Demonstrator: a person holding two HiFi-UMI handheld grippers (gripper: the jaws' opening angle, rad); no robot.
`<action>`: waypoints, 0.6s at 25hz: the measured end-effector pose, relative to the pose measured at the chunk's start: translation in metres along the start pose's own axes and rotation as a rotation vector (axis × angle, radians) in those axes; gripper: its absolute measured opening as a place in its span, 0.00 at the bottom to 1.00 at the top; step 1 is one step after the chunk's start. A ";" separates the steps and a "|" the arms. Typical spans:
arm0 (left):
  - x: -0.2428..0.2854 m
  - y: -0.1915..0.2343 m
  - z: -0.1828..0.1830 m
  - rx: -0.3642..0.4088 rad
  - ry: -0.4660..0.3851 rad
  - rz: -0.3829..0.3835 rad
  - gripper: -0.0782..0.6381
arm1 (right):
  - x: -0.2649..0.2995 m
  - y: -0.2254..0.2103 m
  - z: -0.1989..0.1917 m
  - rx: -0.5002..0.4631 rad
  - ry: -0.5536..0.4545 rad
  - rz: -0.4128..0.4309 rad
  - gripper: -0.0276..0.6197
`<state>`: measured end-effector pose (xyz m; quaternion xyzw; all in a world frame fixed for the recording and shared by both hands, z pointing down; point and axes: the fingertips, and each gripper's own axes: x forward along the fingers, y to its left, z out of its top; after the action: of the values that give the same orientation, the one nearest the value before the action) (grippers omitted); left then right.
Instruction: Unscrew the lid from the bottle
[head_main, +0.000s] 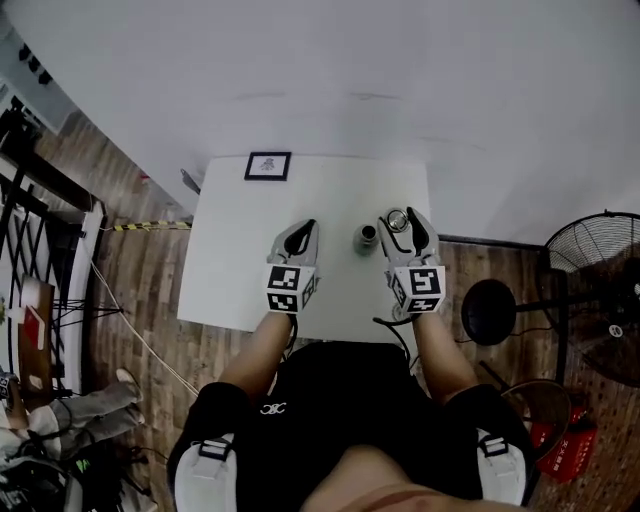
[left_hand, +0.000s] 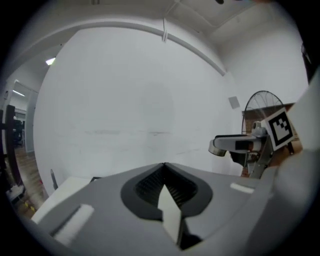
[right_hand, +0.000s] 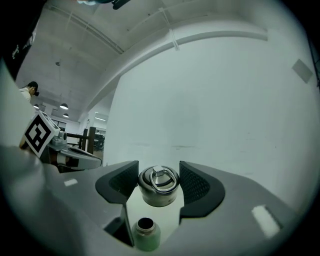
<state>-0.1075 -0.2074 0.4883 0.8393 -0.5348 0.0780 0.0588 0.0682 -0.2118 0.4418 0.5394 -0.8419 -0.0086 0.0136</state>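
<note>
Off its bottle (right_hand: 145, 234) and pinched by the side wall in the right gripper (right_hand: 158, 169): a round metal lid (right_hand: 158, 190) with a fold-down ring (right_hand: 159, 179) on top, ribbed pads (right_hand: 122, 182) pressing on opposite sides, closed only to the lid's width. Bottle upright and open-mouthed on the white table (head_main: 240, 270), just below the lid and between the two grippers, nearer the right one. Over the table to its left, the left gripper (left_hand: 164, 165), fully closed, nothing in it.

By the look of it, a small, stiff, light lid of smooth steel, likely to slip under a loose pinch. Best held low on the wall, pads square across the widest part, not by the loose ring. Bottle narrow, pale and apparently light, easy to tip with nothing steadying it. Best gripped around the body below the neck. Unscrewing seemingly done, lid not yet set down.
</note>
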 end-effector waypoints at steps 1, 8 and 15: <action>-0.005 0.003 0.007 -0.003 -0.005 0.016 0.18 | 0.000 0.001 0.004 0.004 -0.005 -0.003 0.45; -0.017 0.006 0.021 0.014 -0.039 0.032 0.19 | 0.010 0.010 0.009 0.009 -0.001 0.000 0.45; -0.023 0.004 0.031 0.032 -0.071 0.047 0.18 | 0.009 0.012 0.012 0.011 -0.007 0.001 0.45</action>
<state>-0.1184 -0.1947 0.4538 0.8296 -0.5549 0.0580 0.0243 0.0526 -0.2152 0.4308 0.5391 -0.8422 -0.0058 0.0077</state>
